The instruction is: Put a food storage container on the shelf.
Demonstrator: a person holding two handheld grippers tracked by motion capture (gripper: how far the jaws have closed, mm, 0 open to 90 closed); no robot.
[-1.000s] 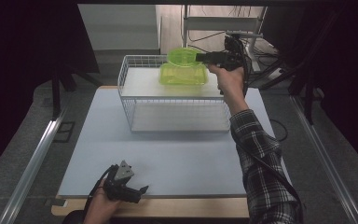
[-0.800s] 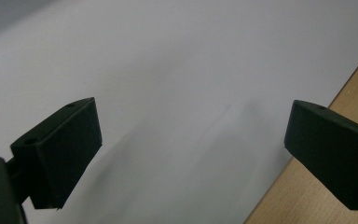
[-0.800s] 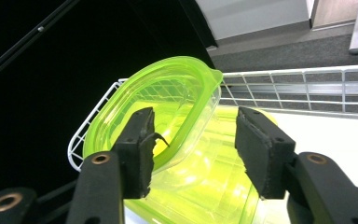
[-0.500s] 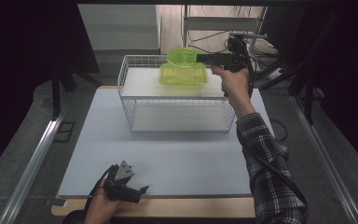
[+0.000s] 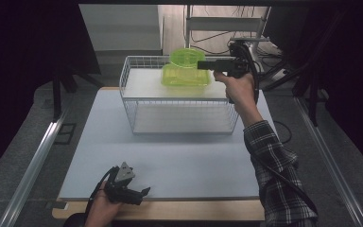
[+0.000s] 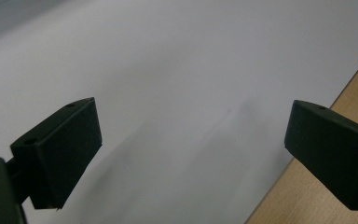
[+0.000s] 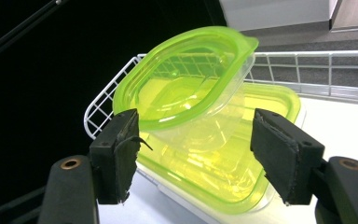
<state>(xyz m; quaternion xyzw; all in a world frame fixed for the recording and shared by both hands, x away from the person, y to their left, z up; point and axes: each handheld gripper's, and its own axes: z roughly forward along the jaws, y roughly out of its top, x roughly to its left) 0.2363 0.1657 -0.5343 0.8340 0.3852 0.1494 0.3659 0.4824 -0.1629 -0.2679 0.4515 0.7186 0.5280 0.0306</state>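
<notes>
Above, the high view shows my right gripper held level at the far side of the surface, over the top rim of the white wire basket. Its jaws point toward the left of that view and reach the two green containers inside the basket. The small tub sits tilted on the lid of the large box, touching it; the box rests on the basket's white floor near the far wall.

Right gripper view: the tub leans with its rimmed top turned toward the camera, its clear body resting on the box below. My right gripper stands with one jaw at each side of the tub's lower part. The jaws have just been opening, and a gap shows between each pad and the plastic, so the tub is released and lies between them ungripped. The basket wire runs behind both containers.

High view, near edge: my left gripper lies low over the surface at the front left, well apart from the basket, held in the left hand, with its grey plate uppermost.

Left gripper view: my left gripper has its jaws spread wide, with nothing between them but the pale surface; a wooden edge crosses the lower right corner.
</notes>
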